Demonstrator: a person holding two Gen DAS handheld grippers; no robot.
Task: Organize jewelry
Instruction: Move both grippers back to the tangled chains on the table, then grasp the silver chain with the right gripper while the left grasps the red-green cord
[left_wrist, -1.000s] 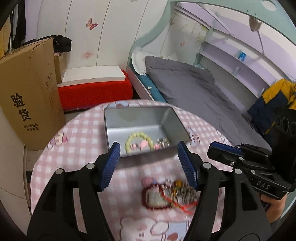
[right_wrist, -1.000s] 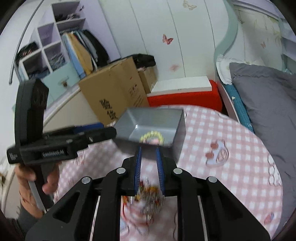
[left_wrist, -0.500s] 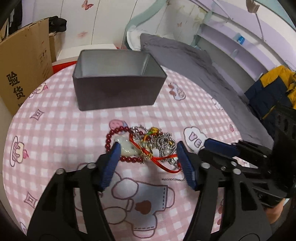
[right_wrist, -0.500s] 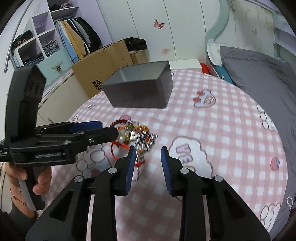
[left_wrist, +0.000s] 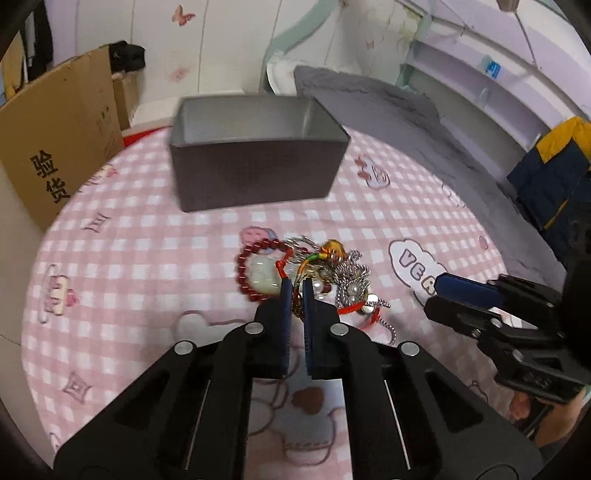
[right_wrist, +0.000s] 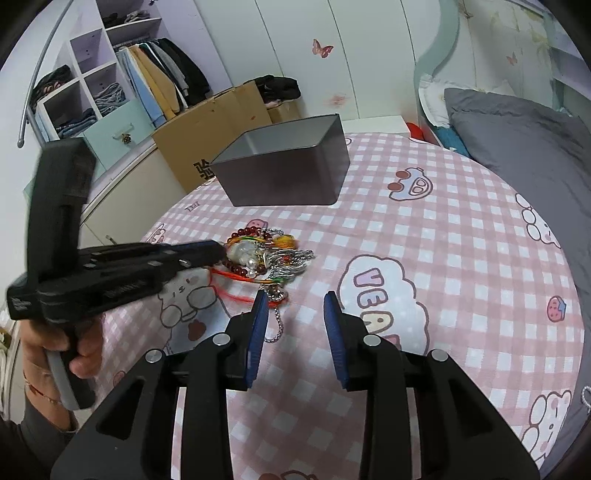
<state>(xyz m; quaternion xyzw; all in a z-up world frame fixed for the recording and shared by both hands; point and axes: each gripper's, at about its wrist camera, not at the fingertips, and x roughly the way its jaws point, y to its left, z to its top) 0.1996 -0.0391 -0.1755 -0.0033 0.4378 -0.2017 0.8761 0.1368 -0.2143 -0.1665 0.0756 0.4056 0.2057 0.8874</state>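
On pink checked tablecloth (left_wrist: 147, 236): left gripper (left_wrist: 295, 291) reaches low, nearly closed on tangled pile of bead and chain jewelry (left_wrist: 310, 269); right gripper (right_wrist: 293, 306) hovers spread beside it.

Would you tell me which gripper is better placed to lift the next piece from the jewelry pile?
Left. The left gripper is closed on the jewelry pile at its red cord, while the right gripper hangs open beside it.

Jewelry: tangled heap of dark red bead bracelet (left_wrist: 255, 251), pale jade pendant (left_wrist: 263, 275), silver chains (left_wrist: 352, 280), red cord, on the pink checked cloth.
Box: open grey metal rectangular tin (left_wrist: 255, 162), upright, well behind the heap.
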